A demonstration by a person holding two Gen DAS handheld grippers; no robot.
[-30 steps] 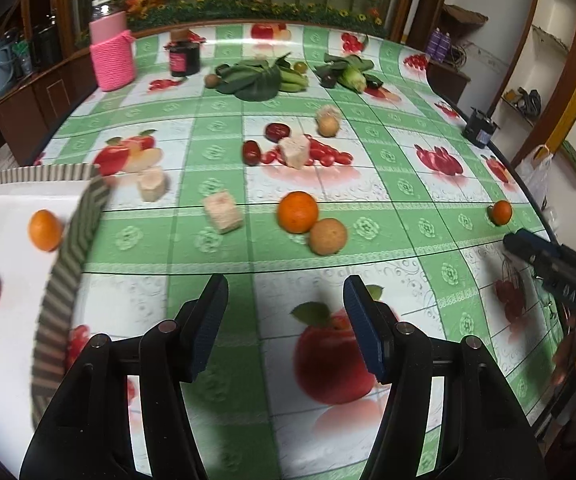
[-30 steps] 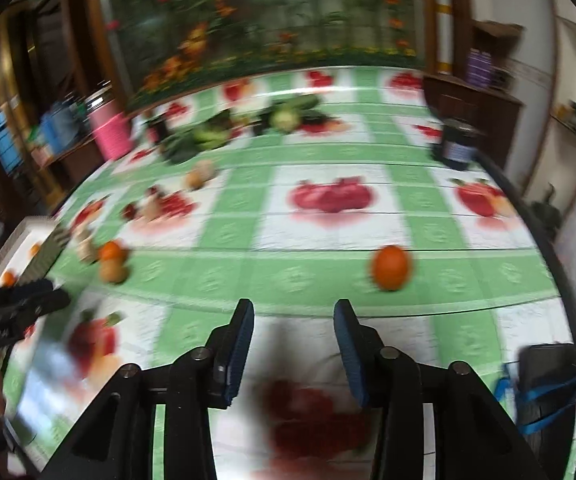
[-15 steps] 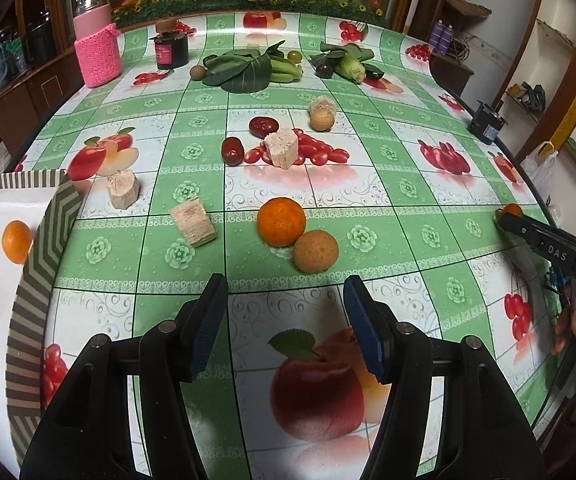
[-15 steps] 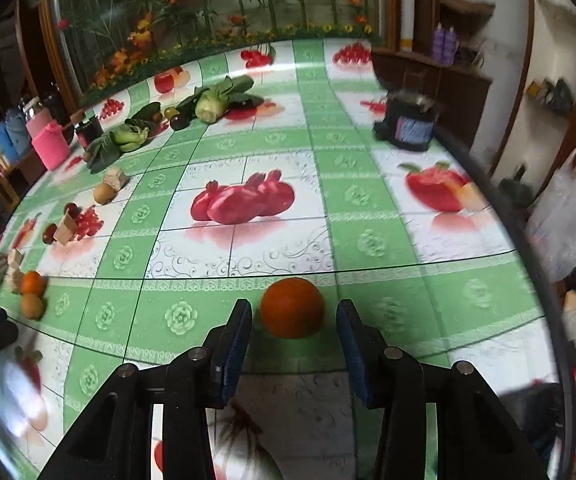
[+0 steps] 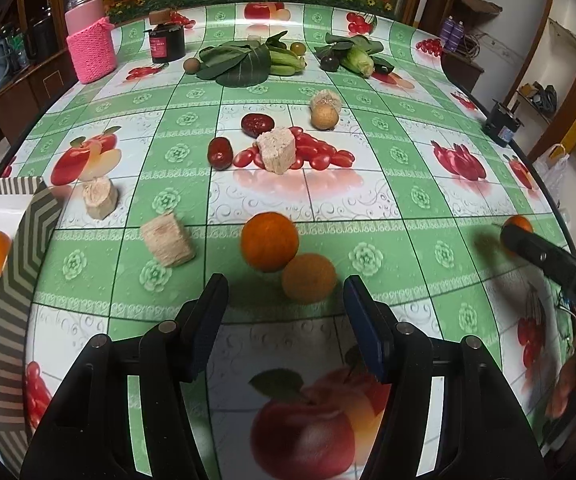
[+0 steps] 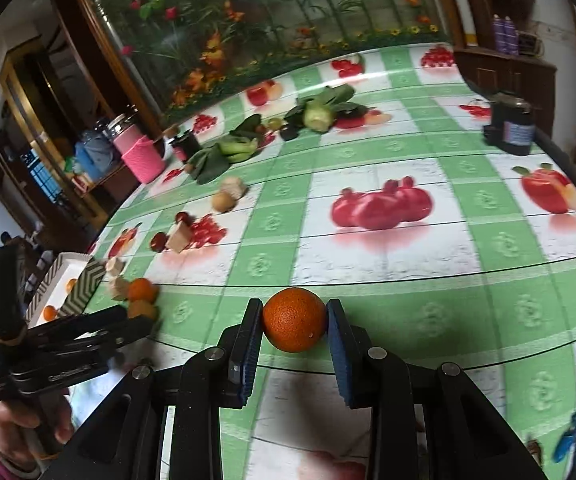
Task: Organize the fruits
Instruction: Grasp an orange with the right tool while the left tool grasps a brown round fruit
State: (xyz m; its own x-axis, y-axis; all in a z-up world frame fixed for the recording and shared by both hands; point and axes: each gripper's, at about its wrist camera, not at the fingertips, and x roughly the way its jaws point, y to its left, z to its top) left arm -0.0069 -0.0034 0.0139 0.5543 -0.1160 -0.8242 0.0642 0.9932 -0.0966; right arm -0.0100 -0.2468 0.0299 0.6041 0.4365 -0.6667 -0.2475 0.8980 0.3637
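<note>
Orange sat between the right hand-held gripper's spread jaws, unclamped; closing came next; left hand-held gripper was apart too

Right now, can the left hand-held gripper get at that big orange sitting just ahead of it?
Probably yes. The left hand-held gripper is open and the orange lies just ahead with bare tablecloth between. The tan round fruit touching it sits nearer the right finger and may get nudged.

tablecloth: glossy, smooth, looked like plastic sheet
orange: matt, finely pitted skin
jar sleeve: pink knitted yarn
gripper pads: blue, ribbed rubber
cube: rough, fibrous
tray rim: matt paper
</note>
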